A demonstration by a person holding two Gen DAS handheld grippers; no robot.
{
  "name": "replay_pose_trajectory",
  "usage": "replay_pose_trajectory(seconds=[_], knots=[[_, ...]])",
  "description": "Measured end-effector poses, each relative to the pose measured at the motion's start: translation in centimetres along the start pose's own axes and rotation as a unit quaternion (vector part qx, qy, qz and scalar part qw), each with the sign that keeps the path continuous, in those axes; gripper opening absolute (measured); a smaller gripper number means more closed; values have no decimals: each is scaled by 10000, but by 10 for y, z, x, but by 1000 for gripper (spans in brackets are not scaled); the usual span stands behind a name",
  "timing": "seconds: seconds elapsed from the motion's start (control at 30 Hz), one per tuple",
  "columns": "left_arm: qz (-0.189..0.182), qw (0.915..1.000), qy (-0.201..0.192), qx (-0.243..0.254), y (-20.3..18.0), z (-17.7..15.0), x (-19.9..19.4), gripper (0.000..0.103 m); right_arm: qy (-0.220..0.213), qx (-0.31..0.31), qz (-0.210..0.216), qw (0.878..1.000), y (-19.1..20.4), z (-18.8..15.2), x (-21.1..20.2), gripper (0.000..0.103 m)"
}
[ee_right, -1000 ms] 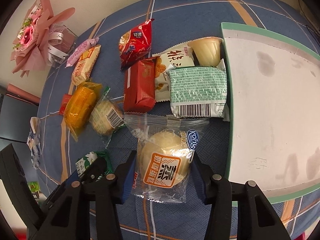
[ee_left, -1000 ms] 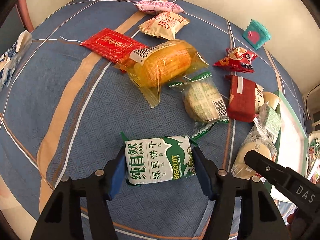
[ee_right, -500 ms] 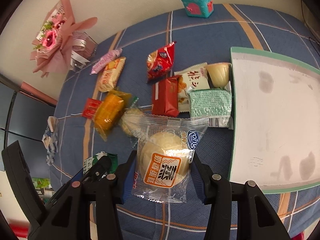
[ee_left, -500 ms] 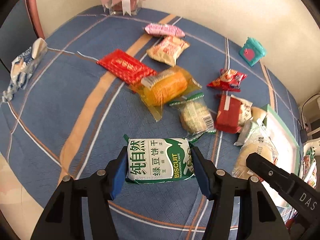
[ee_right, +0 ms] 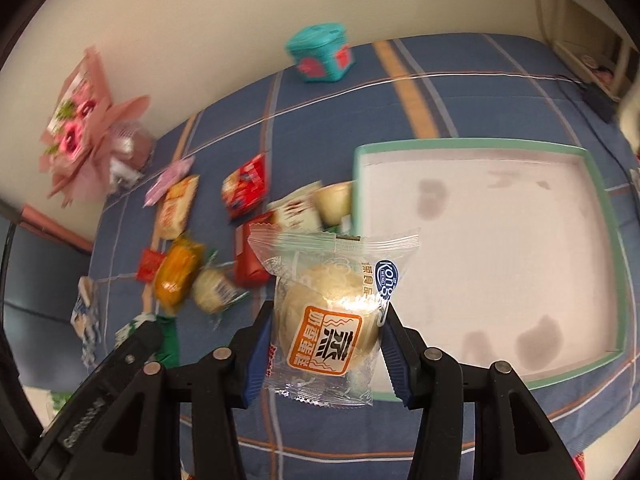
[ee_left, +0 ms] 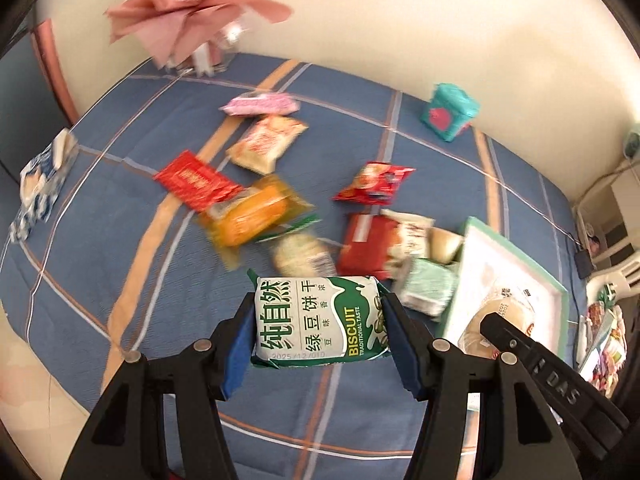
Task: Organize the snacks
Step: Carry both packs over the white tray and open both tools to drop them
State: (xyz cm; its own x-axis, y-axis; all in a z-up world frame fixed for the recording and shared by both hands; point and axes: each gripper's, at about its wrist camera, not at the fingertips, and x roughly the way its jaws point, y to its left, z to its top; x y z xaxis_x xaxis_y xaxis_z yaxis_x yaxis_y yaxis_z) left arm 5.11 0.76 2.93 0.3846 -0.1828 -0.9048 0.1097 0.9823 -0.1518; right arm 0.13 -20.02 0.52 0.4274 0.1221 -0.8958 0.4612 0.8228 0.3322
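Note:
My left gripper (ee_left: 318,330) is shut on a green-and-white biscuit pack (ee_left: 318,326), held clear above the blue checked cloth (ee_left: 120,240). The right gripper (ee_right: 326,340) is shut on a clear-wrapped round bun (ee_right: 332,312), also lifted off the cloth. A white tray with a green rim (ee_right: 480,248) lies to the right of the bun; its rim (ee_left: 560,284) shows in the left wrist view, with the other gripper's bun (ee_left: 500,320) in front of it. Several snacks stay in a loose pile on the cloth: a yellow cake pack (ee_left: 252,216), a red pack (ee_left: 364,248), a pale green pack (ee_left: 428,286).
A pink flower bouquet (ee_left: 192,8) stands at the back left by the wall. A teal box (ee_left: 450,110) sits at the back edge. A blue-white packet (ee_left: 40,184) lies at the far left. A chair and cables (ee_left: 600,248) stand beyond the right edge.
Both grippers have risen with their packs still held, so the cloth and snack pile look smaller and further away. The bun now hangs nearer the tray's left rim.

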Motion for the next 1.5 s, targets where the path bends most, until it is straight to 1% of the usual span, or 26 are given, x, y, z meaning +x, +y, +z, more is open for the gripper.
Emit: replay_pose_trajectory(seconds=[0.2,0.37,0.53,0.63,0.73,0.87,1.03,1.13,1.27,1.5], knots=[[-270,9989,-1,375,-56,7,1,62,-206,565,-361,9975,-57,20,-15,53],[-560,9961,35,679,-107,7,11,62,-365,884,-656,9933,-99,37,-22,53],[-743,9925,105,968,-151,9,29,62,-452,1160,-795,9890,-127,49,-24,53],[-769,9913,123,1062,-169,12,43,62,-471,1204,-924,9873,-139,56,-21,53],[-806,9903,165,1116,-180,13,56,62,-459,1207,-1011,9865,-148,66,-13,53],[-786,9893,326,1182,-194,17,82,62,-341,1234,-1278,9835,-161,75,2,53],[-751,9866,446,1380,-212,16,110,62,-124,1389,-1408,9802,-181,83,22,53],[-719,9854,509,1458,-218,15,123,62,-80,1442,-1440,9790,-188,85,28,53],[-704,9838,519,1565,-225,14,132,63,-39,1443,-1522,9778,-192,87,33,53],[-524,9830,534,1676,-233,12,142,64,26,1421,-1536,9779,-192,86,38,54]])
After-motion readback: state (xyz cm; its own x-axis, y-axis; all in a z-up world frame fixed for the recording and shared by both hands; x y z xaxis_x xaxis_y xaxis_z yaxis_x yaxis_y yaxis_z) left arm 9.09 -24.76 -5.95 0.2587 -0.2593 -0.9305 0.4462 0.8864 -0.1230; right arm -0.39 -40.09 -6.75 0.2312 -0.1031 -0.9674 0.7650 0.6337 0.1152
